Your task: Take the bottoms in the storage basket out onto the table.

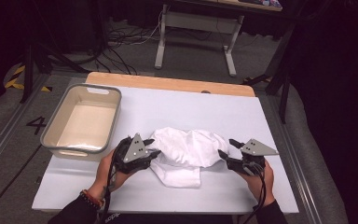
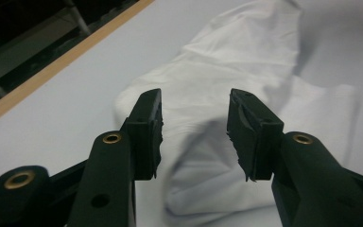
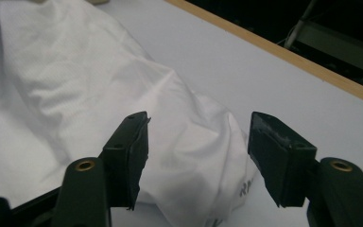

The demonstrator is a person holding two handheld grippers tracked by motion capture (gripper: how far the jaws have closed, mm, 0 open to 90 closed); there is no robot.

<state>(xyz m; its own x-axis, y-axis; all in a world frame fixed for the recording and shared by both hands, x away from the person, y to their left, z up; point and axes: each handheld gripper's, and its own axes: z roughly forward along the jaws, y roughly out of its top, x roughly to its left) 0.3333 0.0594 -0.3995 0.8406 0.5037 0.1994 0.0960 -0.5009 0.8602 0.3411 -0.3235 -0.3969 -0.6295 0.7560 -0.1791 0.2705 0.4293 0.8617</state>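
- On the flat pale table top with one wooden edge (image 1: 242, 112) lies one crumpled white cloth shirt (image 1: 189, 149), in the middle, a bit toward 6 o'clock.
- One grey plastic tub with a cream inside (image 1: 56, 126) sits at 9 o'clock of the shirt, apart from it.
- There are two grippers, one in each hand.
- The left black gripper (image 1: 152, 147) is at the shirt's 9 o'clock edge. Its two jaws are spread apart, with nothing pinched.
- The right black gripper (image 1: 227, 148) is at the shirt's 3 o'clock edge. Its two jaws are spread too, and the cloth lies just past them.
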